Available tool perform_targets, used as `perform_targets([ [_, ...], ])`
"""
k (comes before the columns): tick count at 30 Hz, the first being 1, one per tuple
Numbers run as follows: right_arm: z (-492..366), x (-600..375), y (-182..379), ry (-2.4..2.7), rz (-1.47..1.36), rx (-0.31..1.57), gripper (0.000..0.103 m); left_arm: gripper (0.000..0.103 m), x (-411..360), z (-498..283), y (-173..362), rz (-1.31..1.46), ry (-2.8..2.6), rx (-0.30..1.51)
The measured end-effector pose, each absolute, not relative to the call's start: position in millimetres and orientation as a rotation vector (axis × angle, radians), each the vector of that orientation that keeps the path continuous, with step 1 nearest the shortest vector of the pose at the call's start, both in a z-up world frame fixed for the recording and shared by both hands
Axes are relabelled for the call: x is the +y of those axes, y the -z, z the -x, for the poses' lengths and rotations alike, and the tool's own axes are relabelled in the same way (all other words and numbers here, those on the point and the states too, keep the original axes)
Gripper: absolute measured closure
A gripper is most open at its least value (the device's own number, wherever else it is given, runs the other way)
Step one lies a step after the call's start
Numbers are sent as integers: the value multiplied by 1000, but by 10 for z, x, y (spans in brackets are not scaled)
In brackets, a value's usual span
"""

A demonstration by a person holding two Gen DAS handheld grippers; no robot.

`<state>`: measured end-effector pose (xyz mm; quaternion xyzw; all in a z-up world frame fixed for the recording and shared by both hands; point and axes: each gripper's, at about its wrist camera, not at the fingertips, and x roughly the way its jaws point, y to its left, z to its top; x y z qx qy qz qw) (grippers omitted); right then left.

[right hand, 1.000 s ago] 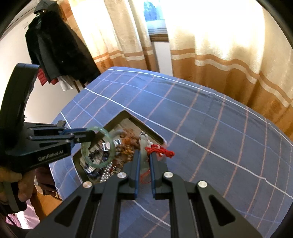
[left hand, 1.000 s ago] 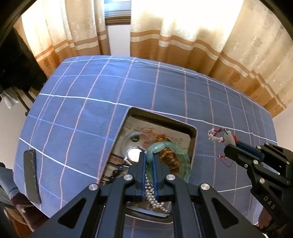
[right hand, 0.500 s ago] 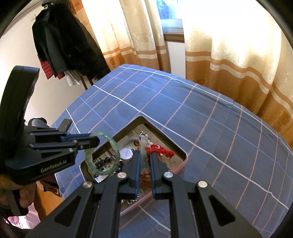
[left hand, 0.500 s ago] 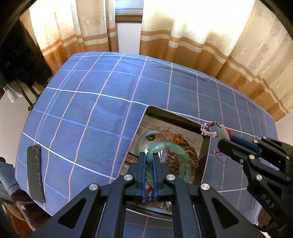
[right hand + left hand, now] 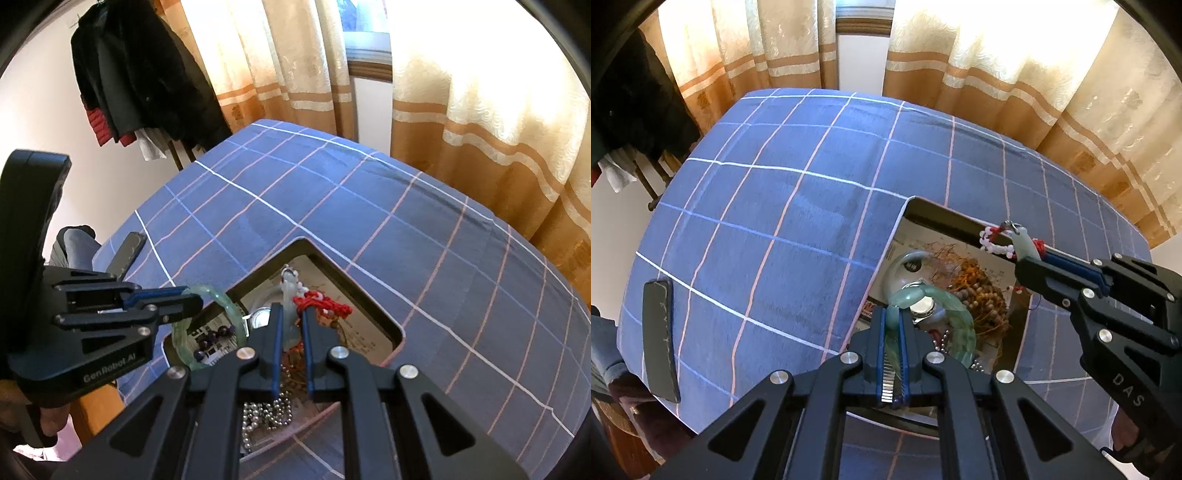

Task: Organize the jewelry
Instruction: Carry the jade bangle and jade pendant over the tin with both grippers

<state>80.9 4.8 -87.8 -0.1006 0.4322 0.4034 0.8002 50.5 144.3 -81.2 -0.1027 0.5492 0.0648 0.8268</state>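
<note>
My left gripper (image 5: 893, 317) is shut on a pale green jade bangle (image 5: 956, 314), held over the open tray (image 5: 945, 216); it also shows in the right wrist view (image 5: 221, 297). My right gripper (image 5: 291, 314) is shut on a pale jade pendant (image 5: 290, 291) with red cord and white beads (image 5: 325, 304), above the tray (image 5: 354, 288). In the left wrist view the pendant (image 5: 1025, 245) hangs over the tray's far right rim. The tray holds brown bead strings (image 5: 979, 291), a watch (image 5: 921, 306) and a silver ball chain (image 5: 266, 415).
The tray sits on a blue checked tablecloth (image 5: 783, 221). A dark flat phone-like slab (image 5: 659, 339) lies near the table's left edge. Curtains (image 5: 997, 55) hang behind the table. Dark coats (image 5: 140, 74) hang at the left.
Both grippers have shifted across the tray, each still holding its piece. The pendant has moved from outside the tray's right edge to above the tray.
</note>
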Motion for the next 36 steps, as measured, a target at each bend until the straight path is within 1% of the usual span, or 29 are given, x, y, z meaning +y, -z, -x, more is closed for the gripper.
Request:
perform_targets([
  [16, -907, 208, 1021, -864, 233, 960, 90, 97, 1422, -558, 929, 212, -114, 1197],
  [36, -969, 323, 1222, -863, 256, 999, 90, 97, 1399, -570, 1216, 191, -99, 1261],
])
